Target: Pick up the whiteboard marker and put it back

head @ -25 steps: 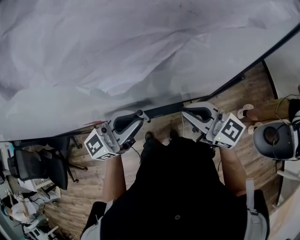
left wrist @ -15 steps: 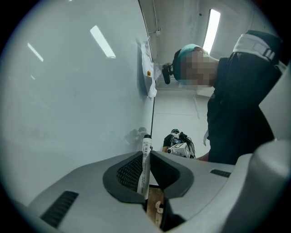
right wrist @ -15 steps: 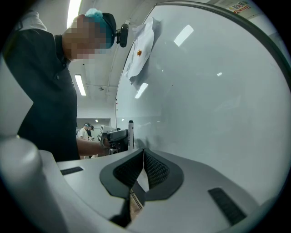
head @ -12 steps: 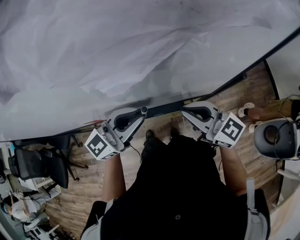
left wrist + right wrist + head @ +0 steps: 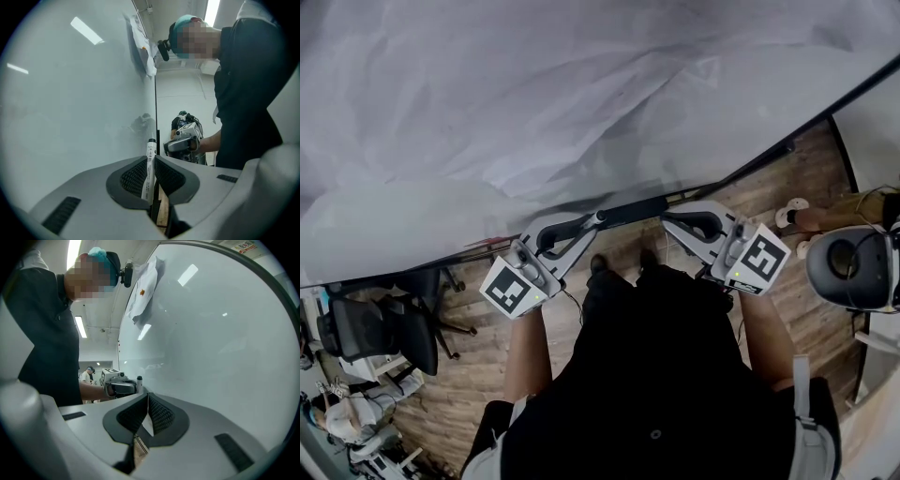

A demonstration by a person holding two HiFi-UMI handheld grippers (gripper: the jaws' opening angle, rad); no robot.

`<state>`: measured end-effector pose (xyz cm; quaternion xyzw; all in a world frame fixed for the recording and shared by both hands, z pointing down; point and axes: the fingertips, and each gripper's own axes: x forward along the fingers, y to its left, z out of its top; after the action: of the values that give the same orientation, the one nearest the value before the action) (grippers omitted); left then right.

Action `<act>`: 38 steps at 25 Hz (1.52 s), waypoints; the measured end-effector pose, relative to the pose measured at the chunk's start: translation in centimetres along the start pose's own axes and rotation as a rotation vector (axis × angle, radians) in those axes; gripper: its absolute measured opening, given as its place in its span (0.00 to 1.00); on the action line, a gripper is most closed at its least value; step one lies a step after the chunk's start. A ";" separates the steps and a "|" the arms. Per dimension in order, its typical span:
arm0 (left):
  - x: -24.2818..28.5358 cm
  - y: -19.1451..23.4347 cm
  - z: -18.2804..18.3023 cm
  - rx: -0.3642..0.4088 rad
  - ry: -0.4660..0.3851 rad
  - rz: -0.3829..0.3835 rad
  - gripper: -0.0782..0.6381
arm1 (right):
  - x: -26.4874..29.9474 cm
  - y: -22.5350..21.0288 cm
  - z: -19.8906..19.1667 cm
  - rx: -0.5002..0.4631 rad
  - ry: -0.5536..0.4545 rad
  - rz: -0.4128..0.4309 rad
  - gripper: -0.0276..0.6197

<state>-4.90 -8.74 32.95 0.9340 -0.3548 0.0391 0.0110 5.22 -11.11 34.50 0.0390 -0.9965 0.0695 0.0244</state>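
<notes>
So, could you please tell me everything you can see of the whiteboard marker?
The whiteboard marker is a slim white barrel with dark print along it and a black end pointing away from the gripper. It looks like plastic. The left gripper is shut on its barrel, both ribbed pads pressing it. It stands upright in that gripper's view, close to the whiteboard; whether it touches the board is unclear.

left gripper (image 5: 150, 159): pads clamped on whiteboard marker (image 5: 149, 174)
marker: white barrel, black cap poking out past the jaw tips
whiteboard (image 5: 70, 93): close along gripper's left
right gripper (image 5: 183, 140): ahead, slightly right, hand-held
dark shirt (image 5: 248, 93): far right
</notes>
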 end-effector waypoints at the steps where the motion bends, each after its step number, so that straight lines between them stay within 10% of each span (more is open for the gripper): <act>1: 0.1 0.0 -0.4 0.004 0.017 0.004 0.20 | 0.1 0.1 0.0 0.003 -0.001 0.000 0.07; 38: 3.1 0.0 -19.8 0.287 0.642 -0.036 0.20 | -2.7 -0.1 -3.1 0.045 0.062 -0.090 0.07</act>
<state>-3.89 -9.84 52.96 0.8723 -0.3075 0.3800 -0.0089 8.02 -10.55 37.40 0.0819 -0.9908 0.0917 0.0573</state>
